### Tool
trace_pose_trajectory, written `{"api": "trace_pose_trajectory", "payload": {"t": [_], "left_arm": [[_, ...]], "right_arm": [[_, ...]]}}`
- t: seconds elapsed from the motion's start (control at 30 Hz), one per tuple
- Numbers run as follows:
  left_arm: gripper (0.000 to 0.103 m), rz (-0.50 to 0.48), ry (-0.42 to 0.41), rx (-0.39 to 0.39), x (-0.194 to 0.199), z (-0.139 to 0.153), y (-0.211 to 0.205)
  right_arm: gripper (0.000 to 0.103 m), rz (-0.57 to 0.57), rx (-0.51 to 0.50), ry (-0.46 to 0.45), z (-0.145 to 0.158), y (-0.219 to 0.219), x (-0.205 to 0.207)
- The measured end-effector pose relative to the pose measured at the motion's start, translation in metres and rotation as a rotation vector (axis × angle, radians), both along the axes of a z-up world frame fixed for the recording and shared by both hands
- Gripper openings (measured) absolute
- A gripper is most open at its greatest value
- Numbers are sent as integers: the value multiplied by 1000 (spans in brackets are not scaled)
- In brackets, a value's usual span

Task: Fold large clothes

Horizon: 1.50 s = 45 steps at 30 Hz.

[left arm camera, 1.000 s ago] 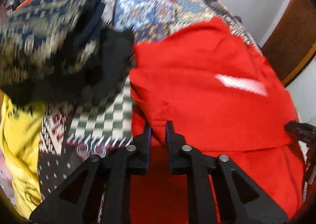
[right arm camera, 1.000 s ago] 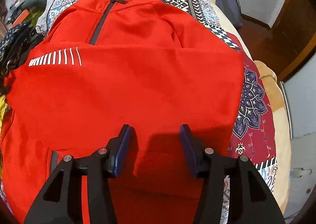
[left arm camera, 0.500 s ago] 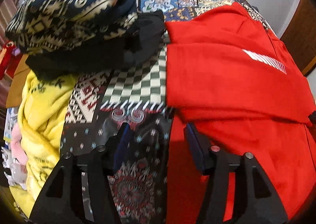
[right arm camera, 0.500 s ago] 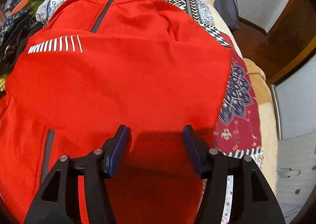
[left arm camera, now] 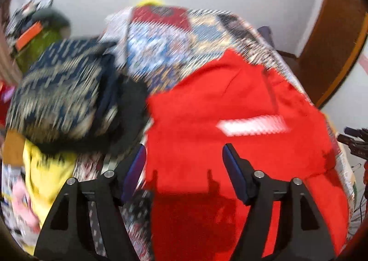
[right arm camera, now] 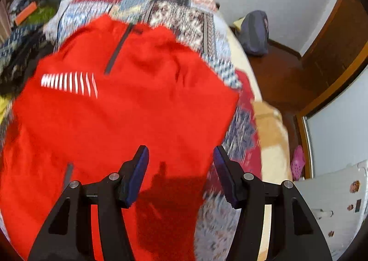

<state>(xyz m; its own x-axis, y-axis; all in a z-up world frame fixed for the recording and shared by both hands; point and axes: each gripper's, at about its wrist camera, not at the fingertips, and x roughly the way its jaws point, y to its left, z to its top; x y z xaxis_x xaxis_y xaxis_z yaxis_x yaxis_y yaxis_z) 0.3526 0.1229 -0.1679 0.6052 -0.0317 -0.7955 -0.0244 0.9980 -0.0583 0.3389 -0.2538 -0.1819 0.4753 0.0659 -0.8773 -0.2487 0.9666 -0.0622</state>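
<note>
A red zip-neck top [left arm camera: 230, 104] [right arm camera: 128, 111] with white stripes on the chest lies partly folded on a patchwork bedspread [left arm camera: 174, 37] [right arm camera: 181, 14]. My left gripper [left arm camera: 184, 162] hangs above the top's left edge, its jaws opening with nothing between them. My right gripper [right arm camera: 180, 162] hovers open above the top's right edge, also empty. Both views are blurred by motion. The tips of the right gripper [left arm camera: 354, 139] show at the right rim of the left wrist view.
A dark patterned pile of clothes [left arm camera: 62, 95] lies left of the red top, with a yellow cloth [left arm camera: 46, 169] below it. The bed's right edge drops to a wooden floor with a grey bag [right arm camera: 255, 33]. A wooden door [right arm camera: 333, 49] stands at the right.
The left gripper let go of the red top's edge and spread wide. Both grippers rose away from the bed, so more of the room shows.
</note>
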Motion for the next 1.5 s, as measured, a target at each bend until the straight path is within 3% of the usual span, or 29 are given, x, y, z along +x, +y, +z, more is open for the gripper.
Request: {"api": "trace_pose_trajectory", "payload": {"t": [0.17,0.4,0.73,0.97,1.03,1.13,1.2,1.3,1.5], "left_arm": [[72,-82,-26,-17,66,17,-30],[72,-131,9,-9,154,2,-54],[72,-138,68,-79,239,-51,-63],[72,-146,76,-129,267,-82,-63],[72,-156,49,-105,268,-86,-68],[49,-190,21,-89,264,-84,-76],[30,-189,7,-77,260,-80,-79],[12,-199,-3,-49,252,-73,-81],[8,-226,-8,-26,217,-41,-84]], "right_arm": [[59,-13,85,-36,17,6,45],[60,11,134,-76,20,25,100],[60,35,176,8,-25,47,185],[60,19,340,140,-66,54,229],[60,19,375,139,-71,55,233],[59,-1,436,150,-75,50,237],[44,-5,438,143,-75,48,235],[18,33,430,118,-66,49,224],[14,72,347,31,-31,55,188]]}}
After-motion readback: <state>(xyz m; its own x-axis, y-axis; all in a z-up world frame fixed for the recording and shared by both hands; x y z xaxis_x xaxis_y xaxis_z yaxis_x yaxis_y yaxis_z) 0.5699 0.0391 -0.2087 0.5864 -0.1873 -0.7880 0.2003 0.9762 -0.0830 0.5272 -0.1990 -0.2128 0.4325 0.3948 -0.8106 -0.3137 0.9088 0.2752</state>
